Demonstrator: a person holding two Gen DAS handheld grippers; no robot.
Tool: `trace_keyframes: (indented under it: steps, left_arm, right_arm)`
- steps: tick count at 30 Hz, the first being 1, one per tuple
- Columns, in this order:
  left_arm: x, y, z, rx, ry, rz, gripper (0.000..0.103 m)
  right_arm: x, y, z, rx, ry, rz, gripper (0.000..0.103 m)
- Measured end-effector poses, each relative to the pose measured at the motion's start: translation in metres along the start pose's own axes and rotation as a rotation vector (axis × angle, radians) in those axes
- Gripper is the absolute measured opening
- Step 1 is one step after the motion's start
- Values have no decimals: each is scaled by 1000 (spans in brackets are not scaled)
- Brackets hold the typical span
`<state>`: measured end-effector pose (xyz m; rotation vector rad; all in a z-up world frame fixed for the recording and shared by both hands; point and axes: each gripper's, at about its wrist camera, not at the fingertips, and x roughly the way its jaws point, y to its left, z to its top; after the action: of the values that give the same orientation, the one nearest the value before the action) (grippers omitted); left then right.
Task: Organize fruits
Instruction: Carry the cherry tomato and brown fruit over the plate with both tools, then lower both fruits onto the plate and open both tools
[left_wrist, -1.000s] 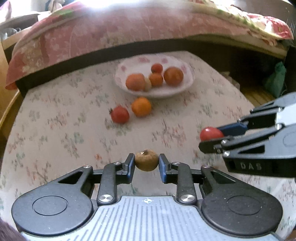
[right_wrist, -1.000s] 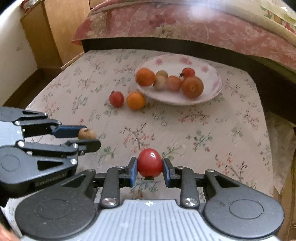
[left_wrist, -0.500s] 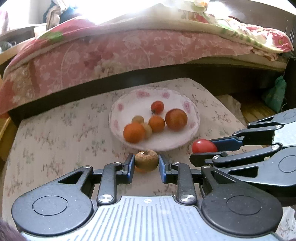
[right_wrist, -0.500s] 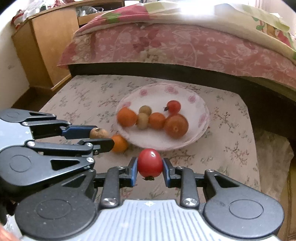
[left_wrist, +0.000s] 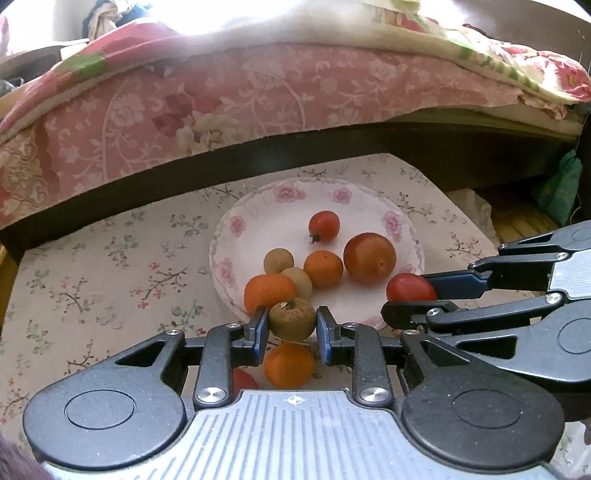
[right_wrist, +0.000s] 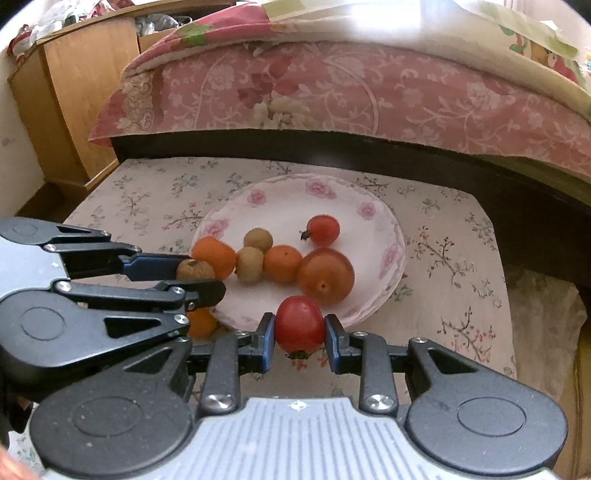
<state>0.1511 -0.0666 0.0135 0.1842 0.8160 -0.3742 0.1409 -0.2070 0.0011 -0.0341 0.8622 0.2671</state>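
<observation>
Pink-flowered china is where the fruit is going, and most of it is already there: on the plate (left_wrist: 236, 225) ahead of both tools I count six pieces, two small oranges, two tan longans, a cherry tomato and one bigger reddish fruit. I have two more in hand. My left gripper (left_wrist: 291, 325) is closed on a brown longan (left_wrist: 291, 324), pinched at its sides between the blue pads, and from its own camera it hangs just over the plate's near rim. My right gripper (right_wrist: 300, 326) is clamped the same way on a red tomato (right_wrist: 299, 325), stem end downward, also at the near edge of the plate (right_wrist: 391, 254), with the big reddish fruit just beyond its tips. The two tools sit side by side, close together. Left on the cloth, I judge, are an orange (left_wrist: 289, 363) directly beneath my left fingers and a red fruit (left_wrist: 243, 382) next to it, mostly hidden by the tool body. So what remains is releasing these two onto the plate, then fetching those two.
</observation>
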Motion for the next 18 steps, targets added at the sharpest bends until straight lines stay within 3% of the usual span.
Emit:
trace_keyframes:
  steps: [18]
  left_arm:
    - [21, 8, 10, -12, -11, 16, 34]
  right_arm:
    - [18, -9, 15, 1, -33, 13, 31]
